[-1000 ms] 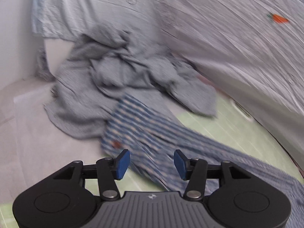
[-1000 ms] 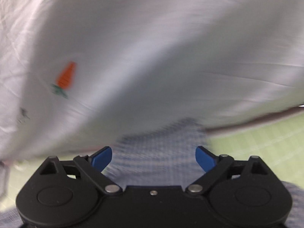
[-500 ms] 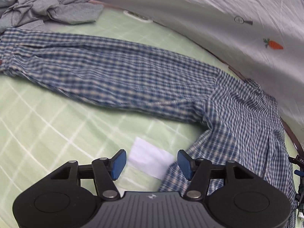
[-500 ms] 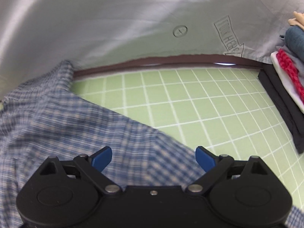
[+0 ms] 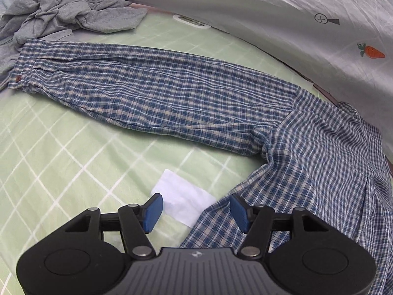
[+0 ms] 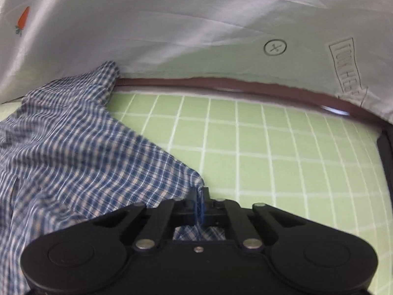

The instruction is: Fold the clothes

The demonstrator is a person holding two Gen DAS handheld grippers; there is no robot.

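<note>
Surface: green grid mat (image 5: 61,152), white sheet w/ carrot print (image 5: 270,12) draped along far edge. Grey garment (image 5: 68,12) bunched at 11 o'clock in left wrist view, touching the cuff end of the plaid shirt (image 5: 172,93). Shirt sleeve laid flat, running 10 o'clock to 3 o'clock; body of shirt at 4 o'clock. White paper slip (image 5: 181,199) on mat just ahead of left gripper (image 5: 196,211), partly under shirt hem.

Left gripper: jaws apart, nothing between pads, hovering over hem/slip; framing approx. same as 0.5 s ago.

Right gripper (image 6: 199,204): jaws were wide apart 0.5 s ago, now clamped onto a shirt edge, fabric pinched betw. blue pads. Dark folded item (image 6: 385,162) at 3 o'clock edge of right wrist view.
</note>
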